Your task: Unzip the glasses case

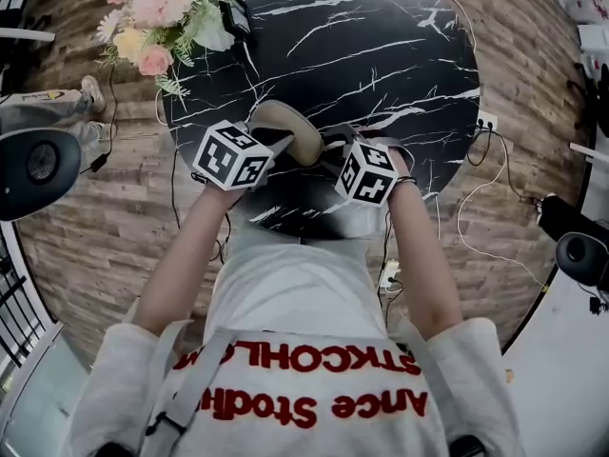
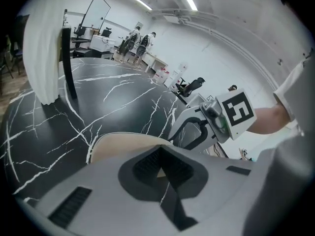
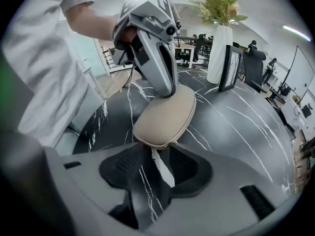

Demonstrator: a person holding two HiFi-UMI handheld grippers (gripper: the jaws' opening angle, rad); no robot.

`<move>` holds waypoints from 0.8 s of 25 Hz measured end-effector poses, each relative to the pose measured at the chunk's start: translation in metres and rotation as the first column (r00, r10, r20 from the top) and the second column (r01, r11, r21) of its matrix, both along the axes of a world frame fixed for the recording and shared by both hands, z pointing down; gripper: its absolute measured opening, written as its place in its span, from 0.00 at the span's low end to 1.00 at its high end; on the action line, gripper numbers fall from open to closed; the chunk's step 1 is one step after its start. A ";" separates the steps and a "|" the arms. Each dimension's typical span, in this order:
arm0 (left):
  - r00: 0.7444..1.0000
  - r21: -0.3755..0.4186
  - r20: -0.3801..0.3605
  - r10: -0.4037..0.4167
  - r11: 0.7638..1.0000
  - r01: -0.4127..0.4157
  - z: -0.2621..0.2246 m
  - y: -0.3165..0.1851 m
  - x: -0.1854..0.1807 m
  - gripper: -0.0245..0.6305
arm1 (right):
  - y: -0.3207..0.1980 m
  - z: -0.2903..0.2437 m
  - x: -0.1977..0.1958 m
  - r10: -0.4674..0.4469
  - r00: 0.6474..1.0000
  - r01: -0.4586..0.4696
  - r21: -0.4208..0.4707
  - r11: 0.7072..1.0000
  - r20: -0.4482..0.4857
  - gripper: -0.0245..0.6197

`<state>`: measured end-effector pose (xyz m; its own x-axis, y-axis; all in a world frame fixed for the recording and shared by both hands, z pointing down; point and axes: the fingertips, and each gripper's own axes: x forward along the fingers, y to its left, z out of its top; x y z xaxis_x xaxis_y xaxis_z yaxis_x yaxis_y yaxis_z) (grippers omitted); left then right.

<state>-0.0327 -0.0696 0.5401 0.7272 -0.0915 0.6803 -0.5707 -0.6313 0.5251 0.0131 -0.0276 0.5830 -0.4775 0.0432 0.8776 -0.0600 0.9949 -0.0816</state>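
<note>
A: Layout, biggest first?
B: Round black marble table (image 1: 381, 27), white-veined. A white vase (image 3: 219, 53) is set at its far side, with pink and cream flowers (image 1: 157, 8) held in it. A dark upright panel (image 3: 231, 68) is stood just beside the vase.
A: Task item?
B: The beige glasses case (image 3: 165, 114) is at the table's near side, between the two grippers. It is zipped shut, so its contents are not seen.
A: Tools?
B: Left gripper (image 2: 161, 170): jaws pressed together, with a sliver of the case's far end pinched between the pads. Right gripper (image 3: 157, 166): jaws spread, with the white zip pull (image 3: 166, 176) hung in the gap, clear of both pads.
A: Occlusions?
B: Head view: both jaw pairs are covered by the grippers' own bodies, the case is half covered, and the vase is hidden under the blooms. Left gripper view: the flowers are cut off and only the vase body is shown. The pull is shown in the right gripper view alone.
</note>
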 end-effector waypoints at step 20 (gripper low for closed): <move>1.000 0.019 0.000 -0.026 0.999 0.026 0.000 0.000 -0.001 0.05 | 0.046 0.002 -0.020 0.393 0.912 -0.376 -0.146 0.915 0.118 0.29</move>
<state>-0.0341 -0.0698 0.5403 0.7244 -0.1239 0.6782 -0.5873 -0.6260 0.5130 -0.0070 0.0187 0.5851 -0.5965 -0.0704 0.7995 -0.4150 0.8797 -0.2321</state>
